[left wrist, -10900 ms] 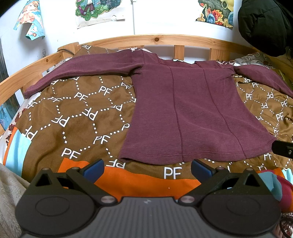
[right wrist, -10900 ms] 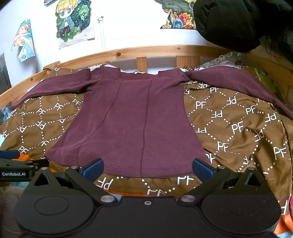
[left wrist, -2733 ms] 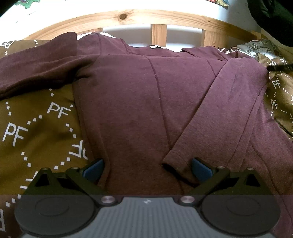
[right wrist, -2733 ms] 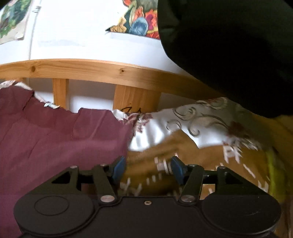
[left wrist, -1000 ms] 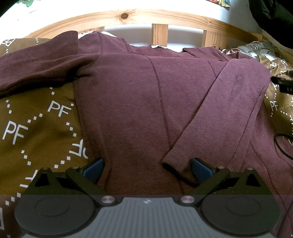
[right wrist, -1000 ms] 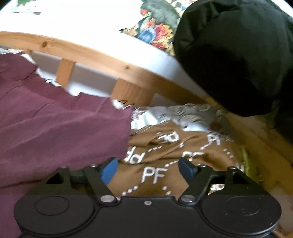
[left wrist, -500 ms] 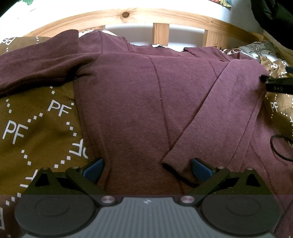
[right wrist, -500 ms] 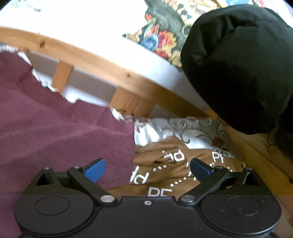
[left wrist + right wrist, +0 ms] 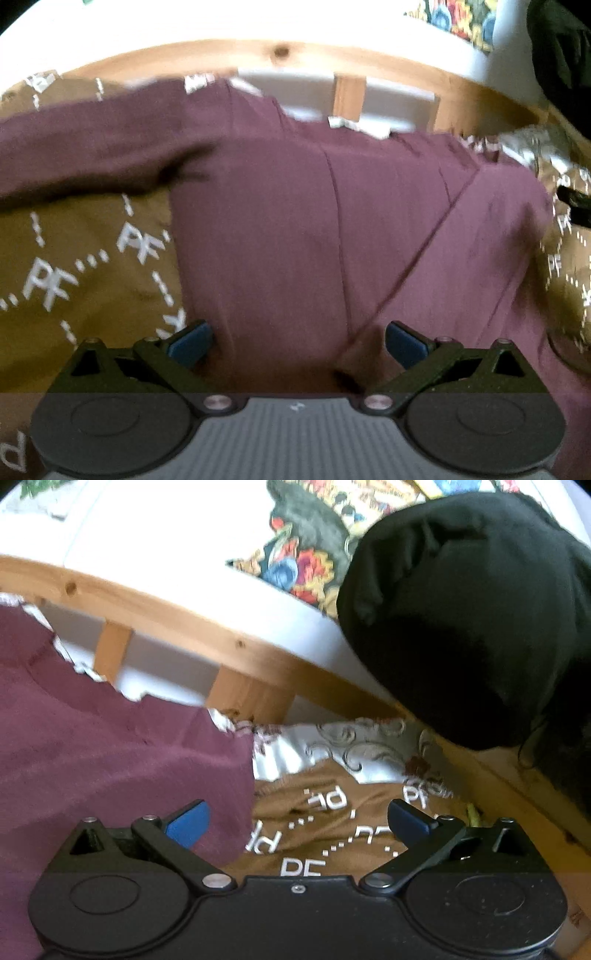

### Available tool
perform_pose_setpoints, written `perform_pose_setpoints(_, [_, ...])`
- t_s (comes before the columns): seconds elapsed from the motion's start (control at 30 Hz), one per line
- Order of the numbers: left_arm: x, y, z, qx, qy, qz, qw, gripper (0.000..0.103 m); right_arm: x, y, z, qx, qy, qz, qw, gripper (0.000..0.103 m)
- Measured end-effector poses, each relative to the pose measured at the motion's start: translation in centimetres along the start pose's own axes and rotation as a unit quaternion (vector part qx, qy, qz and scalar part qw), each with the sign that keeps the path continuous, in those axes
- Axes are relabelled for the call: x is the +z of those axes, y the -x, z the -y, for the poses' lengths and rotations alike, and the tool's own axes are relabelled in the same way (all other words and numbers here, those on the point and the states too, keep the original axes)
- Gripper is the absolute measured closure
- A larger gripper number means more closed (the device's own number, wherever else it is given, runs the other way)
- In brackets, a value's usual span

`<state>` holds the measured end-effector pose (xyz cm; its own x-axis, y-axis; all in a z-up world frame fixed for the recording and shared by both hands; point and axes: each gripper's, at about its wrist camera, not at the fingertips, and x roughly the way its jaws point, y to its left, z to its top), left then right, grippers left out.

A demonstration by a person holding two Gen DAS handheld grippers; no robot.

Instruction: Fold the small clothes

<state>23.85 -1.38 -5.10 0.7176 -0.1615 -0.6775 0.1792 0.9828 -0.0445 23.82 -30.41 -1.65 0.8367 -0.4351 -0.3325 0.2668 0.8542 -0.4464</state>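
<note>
A maroon long-sleeved top [image 9: 280, 229] lies flat on the brown bedspread. Its right sleeve [image 9: 461, 258] is folded diagonally across the body, the cuff ending near my left gripper. Its left sleeve [image 9: 92, 155] stretches out to the left. My left gripper [image 9: 297, 341] is open and empty, low over the body of the top. My right gripper [image 9: 297, 821] is open and empty by the top's right shoulder [image 9: 129, 760], whose folded edge lies beside the left finger.
The brown "PF" bedspread [image 9: 74, 266] covers the bed. A wooden headboard rail [image 9: 229, 646] runs along the back. A black jacket [image 9: 461, 609] hangs at the right. A patterned white pillow [image 9: 369, 749] lies under the rail.
My right gripper has opened wide and backed off from the shoulder fold. My left gripper has shifted slightly forward and to the left; its view is blurred.
</note>
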Motion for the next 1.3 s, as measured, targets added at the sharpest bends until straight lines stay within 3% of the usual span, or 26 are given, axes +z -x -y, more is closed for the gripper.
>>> perform_pose_setpoints(0.2, [2.4,2.6,-0.9,0.064,-0.012,0.082,0.9945,0.000,1.1,4.8,-0.4,0.026,-0.015,0.033,0.999,0.001])
perform_pose_setpoints(0.37, [4.0,5.9,-4.0,0.079,0.043,0.109,0.9900,0.001,1.5,8.9,-1.8,0.078,-0.052,0.034,0.995,0.001])
perform_pose_setpoints(0.57, [4.7,9.6,-9.8,0.141,0.121,0.129,0.9741,0.001,2.1,12.6,-4.9,0.152,-0.053,0.038,0.986,0.001])
perform_pose_setpoints(0.73, [4.4,11.8,-14.3,0.210,0.209,0.137,0.9451,0.001,3.3,14.9,-7.0,0.188,-0.014,0.075,0.979,0.001])
perform_pose_setpoints(0.87, [4.1,12.1,-18.2,0.224,0.287,0.118,0.9237,0.001,3.8,16.3,-7.8,0.204,0.001,0.090,0.975,0.001])
perform_pose_setpoints(1.03, [3.4,11.0,-21.9,0.275,0.362,0.108,0.8842,0.001,4.1,16.4,-7.8,0.211,0.012,0.095,0.973,0.001])
perform_pose_setpoints(1.17, [2.4,10.6,-24.5,0.268,0.423,0.096,0.8602,0.001,3.9,16.0,-7.8,0.209,0.010,0.085,0.974,0.001])
perform_pose_setpoints(1.3, [1.8,11.3,-25.8,0.258,0.467,0.131,0.8352,0.001,3.6,15.3,-8.0,0.207,0.006,0.073,0.976,0.001])
